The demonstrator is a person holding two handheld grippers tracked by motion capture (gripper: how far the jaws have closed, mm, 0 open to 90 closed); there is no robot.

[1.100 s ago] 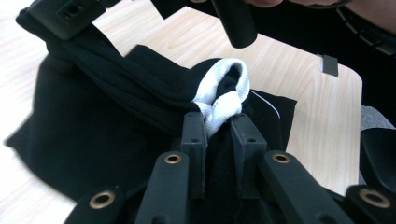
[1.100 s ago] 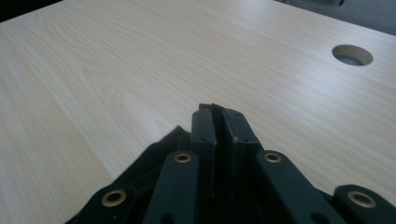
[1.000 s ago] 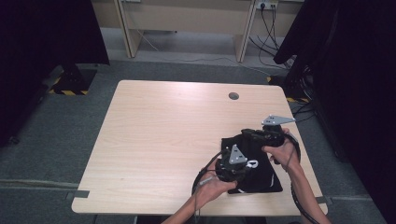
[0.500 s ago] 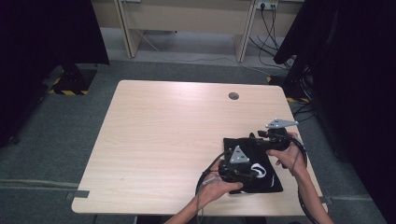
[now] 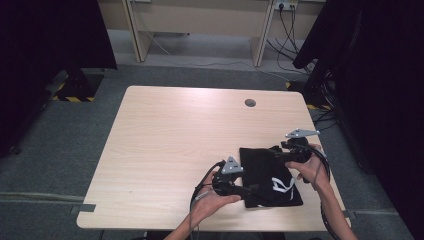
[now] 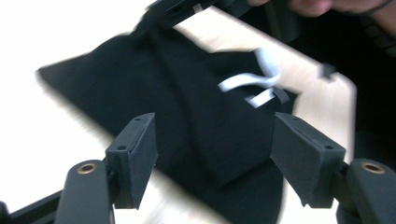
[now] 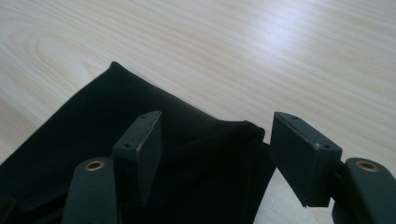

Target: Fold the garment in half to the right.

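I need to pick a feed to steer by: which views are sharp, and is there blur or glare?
Left gripper view: black bag and its white cord smeared by motion blur, table blown out white. Right gripper view: sharp, soft sheen on the table. High view: evenly lit, mild glare at the table's far edge.

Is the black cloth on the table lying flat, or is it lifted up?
Mostly flat. The black cloth lies spread on the table; its far corner bunches up slightly.
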